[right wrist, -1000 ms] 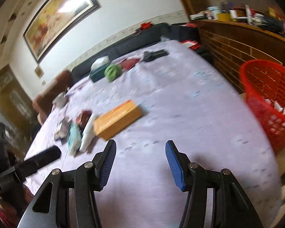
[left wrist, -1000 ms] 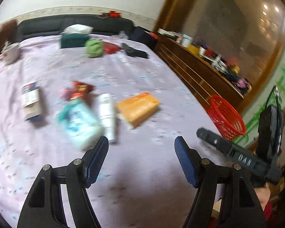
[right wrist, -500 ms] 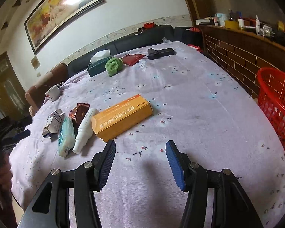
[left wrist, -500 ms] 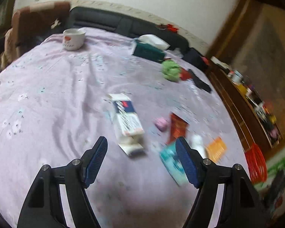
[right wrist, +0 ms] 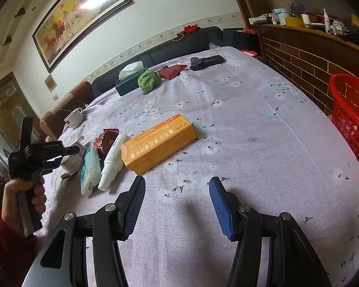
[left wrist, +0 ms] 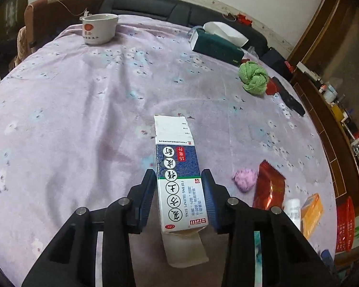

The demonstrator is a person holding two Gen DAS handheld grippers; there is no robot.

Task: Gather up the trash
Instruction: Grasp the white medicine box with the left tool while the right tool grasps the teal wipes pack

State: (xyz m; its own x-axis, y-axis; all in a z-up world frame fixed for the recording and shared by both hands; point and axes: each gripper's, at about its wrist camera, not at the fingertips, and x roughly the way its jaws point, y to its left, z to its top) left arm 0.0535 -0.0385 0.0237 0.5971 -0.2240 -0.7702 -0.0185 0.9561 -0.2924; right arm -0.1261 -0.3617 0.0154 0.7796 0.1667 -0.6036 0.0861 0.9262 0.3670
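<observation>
Cardboard sat between the blue pads of the left gripper [left wrist: 178, 197]: a blue-and-white medicine carton [left wrist: 178, 177], lying lengthwise along the fingers on the lilac flowered tablecloth [left wrist: 71, 124]. The jaws had narrowed to about the carton's width, each pad just beside or touching a long side; whether they were truly pressing could not be told from the left wrist view. Its near end flap hung open and a white leaflet or inner sleeve stuck out toward the camera.

Well apart to the right, the right gripper [right wrist: 177, 203] hovered above bare cloth, jaws wide and holding nothing. Ahead of it lay more likely trash: an orange box [right wrist: 159, 147], a white bottle [right wrist: 112, 161], a teal wipes pack [right wrist: 89, 169] and a red foil wrapper [right wrist: 106, 138]. At the right edge of the table stood the red basket [right wrist: 351, 119], presumably where the trash belonged.

Several things could go wrong. The carton looked empty and thin-walled, so a hard squeeze might collapse it and let it slide out. A light grip risked it pivoting, since the pads held only its near half. The loose flap and protruding insert could drop out during the long carry across to the basket.
</observation>
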